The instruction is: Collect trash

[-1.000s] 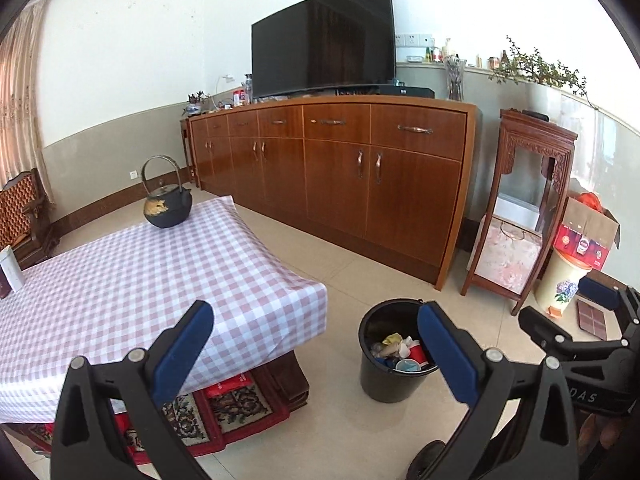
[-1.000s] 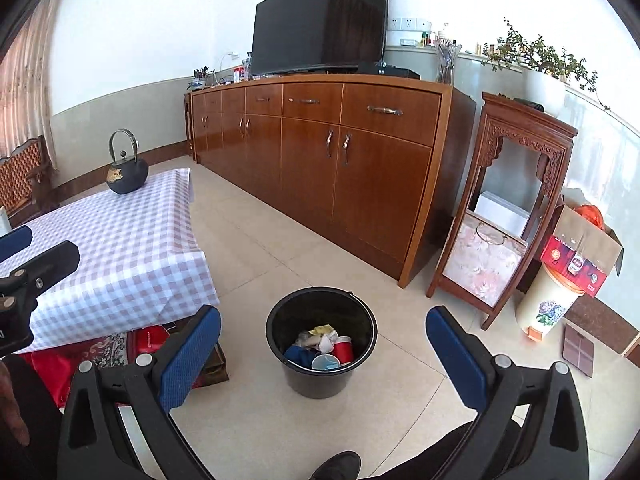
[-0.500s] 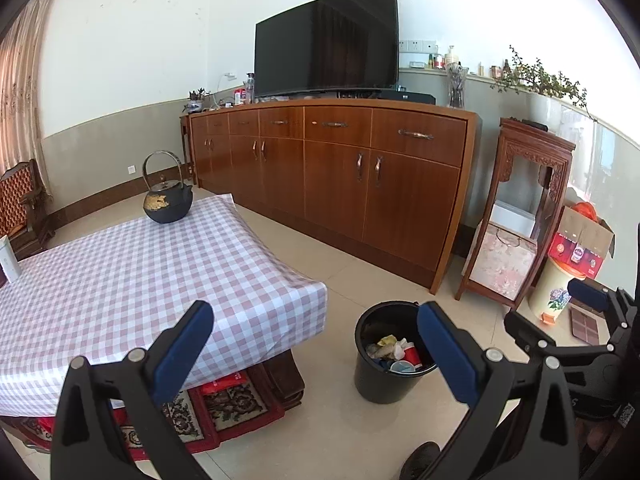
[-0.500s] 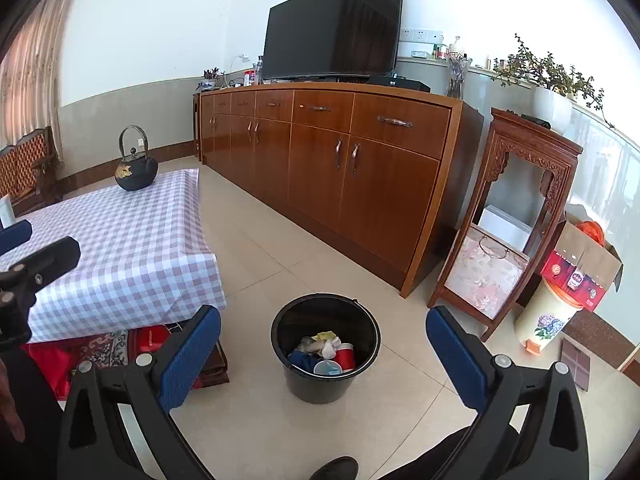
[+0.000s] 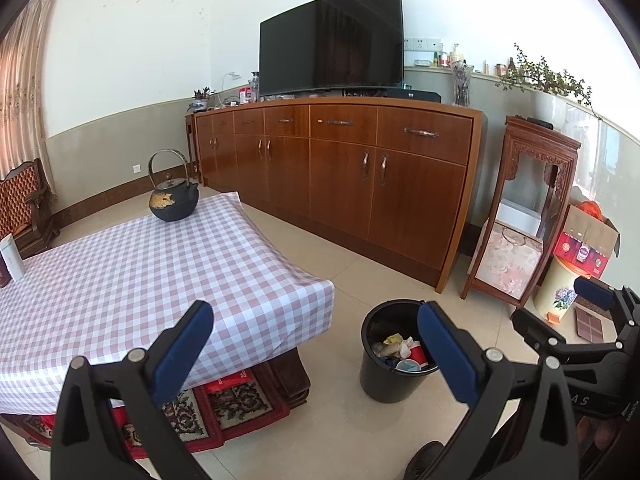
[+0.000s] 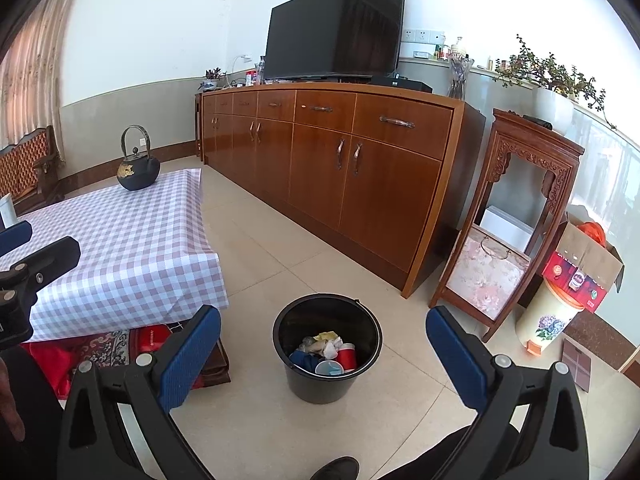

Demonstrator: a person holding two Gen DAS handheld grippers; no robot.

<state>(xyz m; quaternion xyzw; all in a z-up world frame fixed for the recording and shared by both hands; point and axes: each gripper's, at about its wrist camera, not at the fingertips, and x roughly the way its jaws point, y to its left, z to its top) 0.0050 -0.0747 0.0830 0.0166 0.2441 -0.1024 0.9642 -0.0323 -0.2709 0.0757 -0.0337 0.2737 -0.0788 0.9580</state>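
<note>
The left gripper (image 5: 314, 338) hangs in the air with its blue-padded fingers (image 5: 182, 350) spread wide and nothing between them; it is raised above the near right corner of the low table (image 5: 132, 276). The right gripper (image 6: 324, 350) is likewise spread wide and empty, held over the tiled floor (image 6: 256, 240), with the black bin (image 6: 326, 354) framed in the gap between its fingers. In the left wrist view the right gripper (image 5: 560, 308) shows at the right edge, also parted.

The bin stands on the floor just off the table's near right corner, apart from the cloth. Inside it lies the collected trash (image 6: 328, 354): a red cup (image 6: 347, 356), a pale blue cup, crumpled white paper and a yellowish scrap.

The table wears a pink and white checked cloth. A dark iron kettle (image 5: 173, 196) with a tall hoop handle sits near its far right corner, and a white box (image 5: 11, 258) stands at its left edge. A patterned red rug (image 5: 224, 404) shows under the table.

A long wooden sideboard (image 5: 352, 176) runs along the far wall, carrying a dark television (image 5: 330, 60). To its right stands a carved wooden stand (image 5: 524, 216), then a flowered pail (image 5: 558, 292) and a cardboard box (image 5: 588, 240). A person's dark shoe (image 6: 336, 468) shows at the bottom edge of the right wrist view.
</note>
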